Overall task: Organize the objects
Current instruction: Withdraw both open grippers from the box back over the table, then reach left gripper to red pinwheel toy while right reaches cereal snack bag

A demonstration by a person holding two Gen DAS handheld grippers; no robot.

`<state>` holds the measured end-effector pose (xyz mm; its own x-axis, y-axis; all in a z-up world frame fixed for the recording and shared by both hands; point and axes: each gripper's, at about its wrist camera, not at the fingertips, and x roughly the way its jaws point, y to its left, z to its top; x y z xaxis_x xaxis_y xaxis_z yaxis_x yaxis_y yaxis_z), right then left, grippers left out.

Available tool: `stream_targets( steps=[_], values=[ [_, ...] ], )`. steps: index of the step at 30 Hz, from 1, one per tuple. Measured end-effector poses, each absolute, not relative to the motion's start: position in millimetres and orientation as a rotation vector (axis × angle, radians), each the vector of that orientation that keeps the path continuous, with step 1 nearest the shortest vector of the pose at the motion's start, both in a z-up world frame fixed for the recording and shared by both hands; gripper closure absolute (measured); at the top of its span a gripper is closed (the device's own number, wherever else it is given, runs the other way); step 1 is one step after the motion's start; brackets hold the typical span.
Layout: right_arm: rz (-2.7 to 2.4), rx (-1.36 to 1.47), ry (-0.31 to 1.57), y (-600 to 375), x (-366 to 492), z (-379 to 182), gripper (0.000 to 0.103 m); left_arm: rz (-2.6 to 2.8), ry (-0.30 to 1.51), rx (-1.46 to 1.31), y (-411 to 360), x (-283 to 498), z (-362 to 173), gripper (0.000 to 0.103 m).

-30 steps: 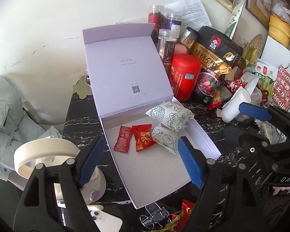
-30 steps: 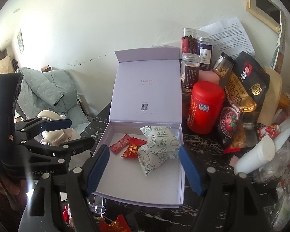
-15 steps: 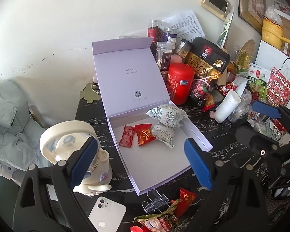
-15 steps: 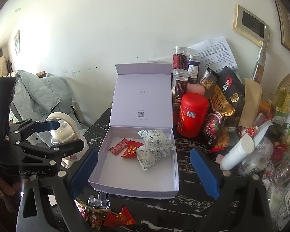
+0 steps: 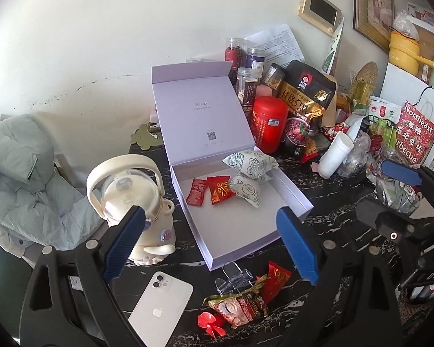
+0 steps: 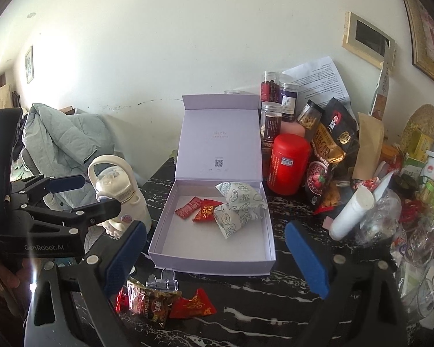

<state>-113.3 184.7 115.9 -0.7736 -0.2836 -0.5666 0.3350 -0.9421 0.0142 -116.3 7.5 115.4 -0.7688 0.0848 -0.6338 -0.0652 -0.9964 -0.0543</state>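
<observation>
Crowding black marble table (image 5: 327,202), white wall (image 6: 159,43), left claw (image 5: 211,243) and right claw (image 6: 217,257) wide, empty.

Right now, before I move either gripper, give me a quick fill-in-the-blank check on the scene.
1. The lavender box has its lid ____.
2. The number of red sachets lying inside the box is ____.
3. The white phone lies camera side ____.
4. Both grippers, left and right, hold ____.

Missing words: open; two; up; nothing

Both wrist views toward open box (image 5: 231,225)
</observation>
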Motion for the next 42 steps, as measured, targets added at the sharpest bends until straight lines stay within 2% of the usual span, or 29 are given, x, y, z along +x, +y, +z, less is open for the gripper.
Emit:
stream_targets(
  steps=[15, 42],
  values=[
    [-2.633, 0.887, 0.124, 178, -84, 85, 0.005, 2.82, -0.05, -1.108, 8, -87, 85, 0.011],
    [-2.464, 1.073, 0.119, 165, -71, -8, 0.005, 2.71, -0.036, -1.368, 3, -73, 0, 0.011]
  ],
)
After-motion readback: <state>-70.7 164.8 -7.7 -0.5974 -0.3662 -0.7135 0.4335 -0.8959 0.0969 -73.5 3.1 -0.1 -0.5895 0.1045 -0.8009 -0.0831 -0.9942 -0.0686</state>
